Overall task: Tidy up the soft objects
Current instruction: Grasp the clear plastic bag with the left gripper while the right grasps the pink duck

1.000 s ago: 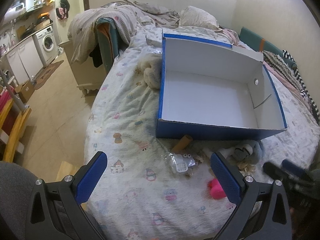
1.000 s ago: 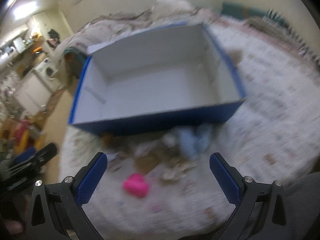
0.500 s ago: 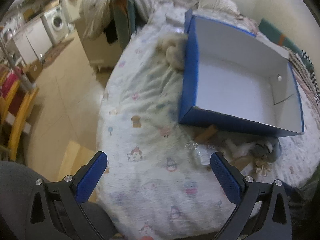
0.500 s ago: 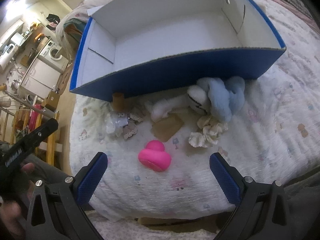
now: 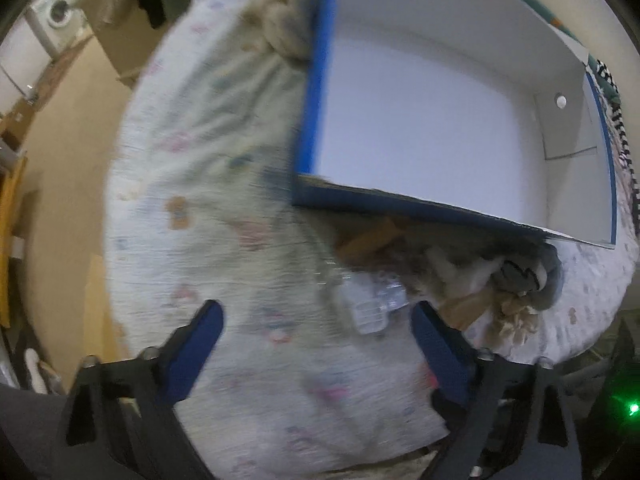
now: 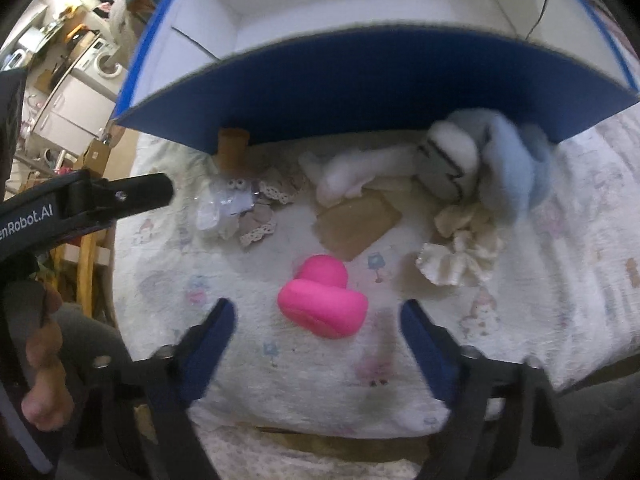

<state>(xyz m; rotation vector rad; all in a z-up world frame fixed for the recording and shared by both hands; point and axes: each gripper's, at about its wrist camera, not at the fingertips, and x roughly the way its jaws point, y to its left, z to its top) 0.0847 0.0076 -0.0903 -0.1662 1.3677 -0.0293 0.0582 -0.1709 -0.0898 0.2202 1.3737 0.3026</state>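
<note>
In the right wrist view, the person's left hand (image 6: 42, 360) grips a black handle at the far left, and the left tongs (image 6: 132, 196) reach in from that side as a dark bar printed with white letters. Just right of its tip, on the bed (image 6: 580, 264) with its pale cartoon-print quilt, lies a crinkled clear plastic packet (image 6: 226, 204) with two small eyes on it, touching scraps of lace-edged fabric (image 6: 264, 216). A short cardboard tube (image 6: 232, 148) stands behind them against the near wall of the blue cardboard box (image 6: 360, 92), whose inside is smooth white. In the middle, a flat tan card (image 6: 356, 224) lies on the quilt, and nearer still a glossy pink rubber duck (image 6: 324, 300) sits between the blue-padded fingers of the right tongs (image 6: 318, 324), which are spread wide and touch nothing. Further right, a fluffy white and pale blue plush toy (image 6: 480, 168) leans against the box wall, with a frilly cream scrunchie (image 6: 460, 260) touching its near side.

In the blurred left wrist view, the left tongs (image 5: 318, 340) hover low over the quilt with fingers wide apart, holding nothing; the plastic packet (image 5: 372, 304) lies just beyond the right finger. A beige woolly plush (image 5: 280, 24) rests against the box's (image 5: 316, 80) far left corner.
</note>
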